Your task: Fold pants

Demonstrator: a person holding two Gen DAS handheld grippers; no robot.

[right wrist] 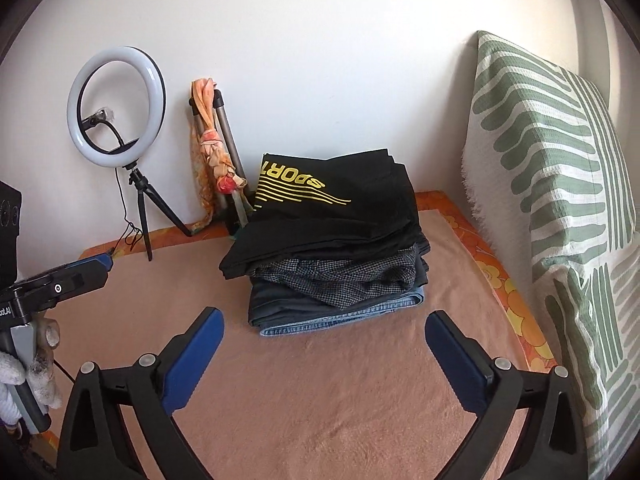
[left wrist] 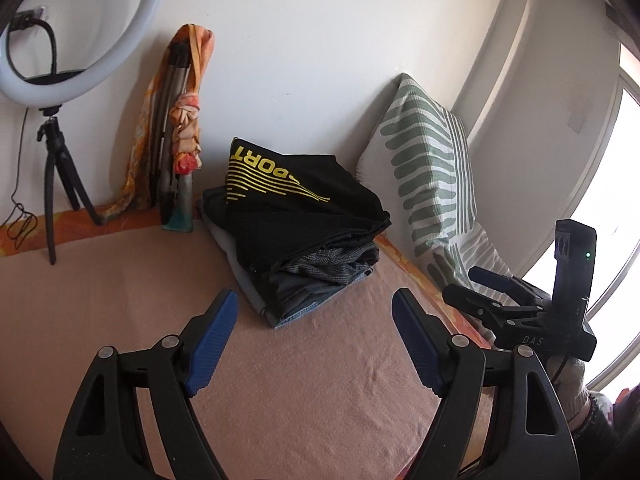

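A stack of folded clothes (left wrist: 308, 236) (right wrist: 336, 256) lies at the far side of the pink blanket (left wrist: 300, 380) (right wrist: 320, 400). Black pants with a yellow "SPORT" print (left wrist: 280, 184) (right wrist: 320, 196) sit folded on top, above grey and denim pieces. My left gripper (left wrist: 314, 296) is open and empty, just short of the stack's near edge. My right gripper (right wrist: 324, 314) is open wide and empty in front of the stack; it also shows at the right of the left wrist view (left wrist: 464, 282). The left gripper (right wrist: 102, 264) appears at the left edge of the right wrist view, held by a gloved hand (right wrist: 40, 364).
A green-striped pillow (left wrist: 428, 168) (right wrist: 552, 184) leans on the wall at the right. A ring light on a small tripod (left wrist: 60, 80) (right wrist: 116, 108) stands at the back left. Beside it, an orange scarf (left wrist: 186, 132) (right wrist: 216, 152) hangs on folded tripod legs.
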